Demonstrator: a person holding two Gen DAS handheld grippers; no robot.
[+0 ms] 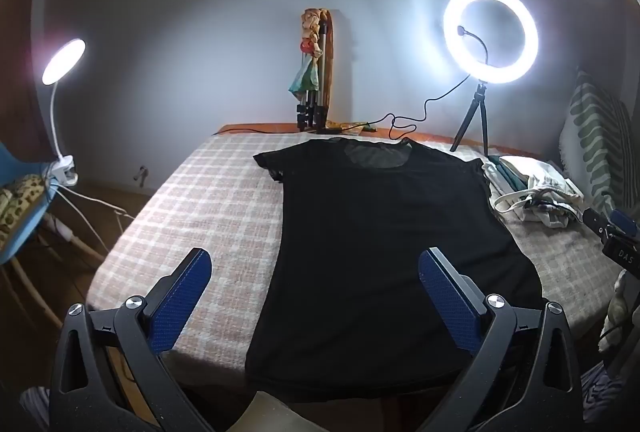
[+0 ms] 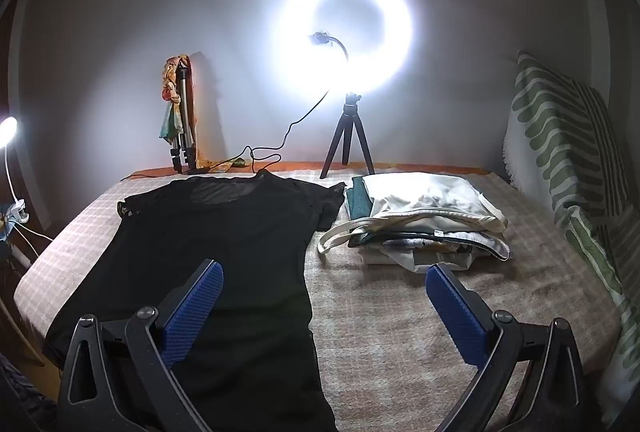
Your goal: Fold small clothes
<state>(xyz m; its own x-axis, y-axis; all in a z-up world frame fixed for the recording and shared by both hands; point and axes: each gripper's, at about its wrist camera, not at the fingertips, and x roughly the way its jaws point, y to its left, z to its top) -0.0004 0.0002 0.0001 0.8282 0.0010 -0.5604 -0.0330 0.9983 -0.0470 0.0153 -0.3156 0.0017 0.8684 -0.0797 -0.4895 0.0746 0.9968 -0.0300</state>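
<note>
A black short-sleeved T-shirt (image 1: 372,232) lies spread flat on the checked blanket (image 1: 200,200), collar toward the wall and hem hanging a little over the near edge. My left gripper (image 1: 316,264) hovers open above the shirt's lower left side, nothing between its blue pads. In the right wrist view the same T-shirt (image 2: 212,244) fills the left half. My right gripper (image 2: 324,278) stands open above the shirt's right hem edge and the bare blanket (image 2: 400,312), holding nothing. A part of the right gripper's body (image 1: 612,232) shows at the left wrist view's right edge.
A pile of folded light clothes (image 2: 424,220) sits to the right of the shirt. A ring light on a tripod (image 2: 348,136) and a folded tripod (image 2: 182,128) stand by the wall, with a cable (image 2: 260,156) between them. A striped cushion (image 2: 568,152) lines the right side; a clip lamp (image 1: 64,64) stands at left.
</note>
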